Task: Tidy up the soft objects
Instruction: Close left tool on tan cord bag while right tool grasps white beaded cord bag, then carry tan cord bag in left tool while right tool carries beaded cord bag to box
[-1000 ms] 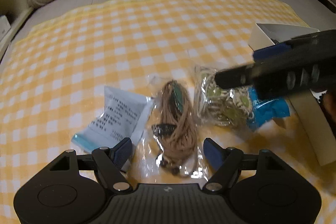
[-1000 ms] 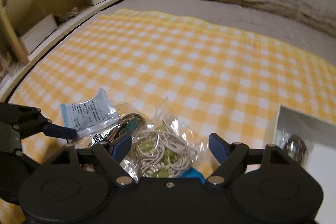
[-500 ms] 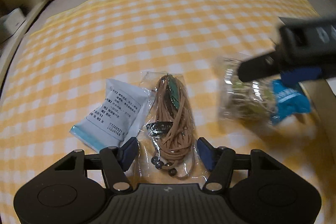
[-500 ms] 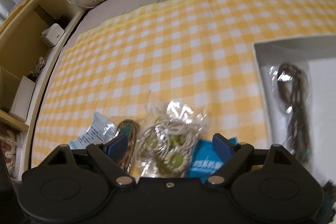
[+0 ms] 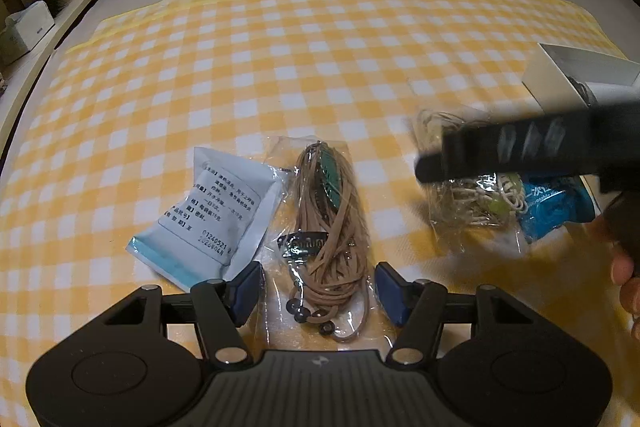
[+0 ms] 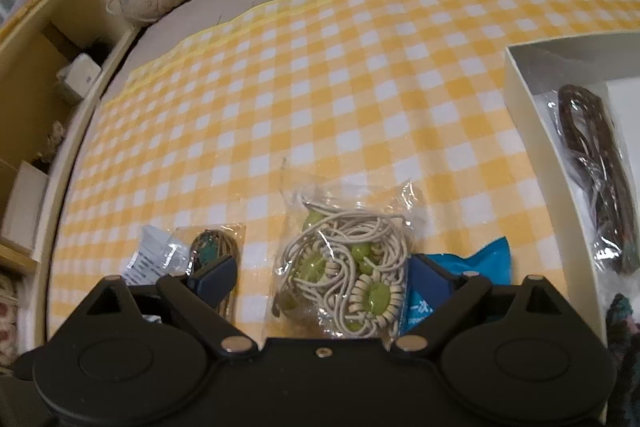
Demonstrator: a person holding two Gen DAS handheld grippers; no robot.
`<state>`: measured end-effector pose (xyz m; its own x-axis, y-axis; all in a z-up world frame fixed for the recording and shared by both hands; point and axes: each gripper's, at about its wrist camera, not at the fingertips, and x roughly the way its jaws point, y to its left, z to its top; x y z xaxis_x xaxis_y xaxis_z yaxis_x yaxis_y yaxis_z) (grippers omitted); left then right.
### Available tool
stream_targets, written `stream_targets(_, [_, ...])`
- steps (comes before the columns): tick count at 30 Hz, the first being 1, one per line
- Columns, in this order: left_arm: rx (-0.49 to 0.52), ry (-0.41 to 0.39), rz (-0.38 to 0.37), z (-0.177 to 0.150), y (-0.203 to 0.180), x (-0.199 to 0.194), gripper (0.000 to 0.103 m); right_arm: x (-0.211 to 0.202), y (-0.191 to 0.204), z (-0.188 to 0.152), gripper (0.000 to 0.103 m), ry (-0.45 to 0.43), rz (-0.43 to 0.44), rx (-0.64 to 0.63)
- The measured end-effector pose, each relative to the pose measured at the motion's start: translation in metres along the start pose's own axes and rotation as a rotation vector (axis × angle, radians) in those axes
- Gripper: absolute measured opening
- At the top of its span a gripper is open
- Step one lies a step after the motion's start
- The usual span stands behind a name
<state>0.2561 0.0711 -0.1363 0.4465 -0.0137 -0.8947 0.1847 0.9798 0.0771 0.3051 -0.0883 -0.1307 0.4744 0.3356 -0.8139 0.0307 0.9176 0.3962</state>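
My right gripper (image 6: 322, 283) is opening, its pads either side of the clear bag of cream cord and green beads (image 6: 344, 267) without pressing it; the bag lies on the yellow checked cloth (image 6: 320, 67). Its near end is cut off by my gripper's body. In the left wrist view the right gripper is a blurred dark bar covering the top of that bag.

My left gripper (image 5: 318, 289) stands about half open around the near end of the bagged tan cord (image 5: 330, 227) with a green pendant; the pads are not closed on it.

The blue packet (image 6: 476, 267) beside the bead bag is half hidden behind my right finger; its white lettering is too partial to read. The white sachet (image 5: 216, 211) carries printed characters I cannot make out, plus digits that look like 01240521. The bagged dark cord (image 6: 600, 167) lies in the white box (image 6: 524, 131), whose right side runs out of frame.
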Motion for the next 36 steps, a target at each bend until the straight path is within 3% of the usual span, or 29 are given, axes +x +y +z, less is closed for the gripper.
stream_targets(3, [-0.009,-0.001,-0.012,-0.002,0.003,-0.001,0.062,0.009,0.01,-0.006,0.08,0.024,-0.06,-0.163])
stream_targets(5, [-0.017,0.0,-0.016,-0.003,0.005,-0.002,0.062,0.01,0.012,-0.011,0.074,0.041,-0.054,-0.261])
stream_targets(13, [-0.041,-0.008,-0.007,-0.002,0.002,-0.003,0.062,-0.006,0.005,-0.018,0.063,0.094,-0.003,-0.42])
stream_targets(21, [-0.085,-0.038,-0.019,0.007,0.002,-0.011,0.044,-0.027,-0.009,-0.025,0.057,0.094,0.004,-0.475])
stream_targets(36, [-0.161,-0.201,-0.013,0.01,0.001,-0.079,0.042,-0.093,-0.019,-0.015,0.056,-0.027,0.045,-0.497])
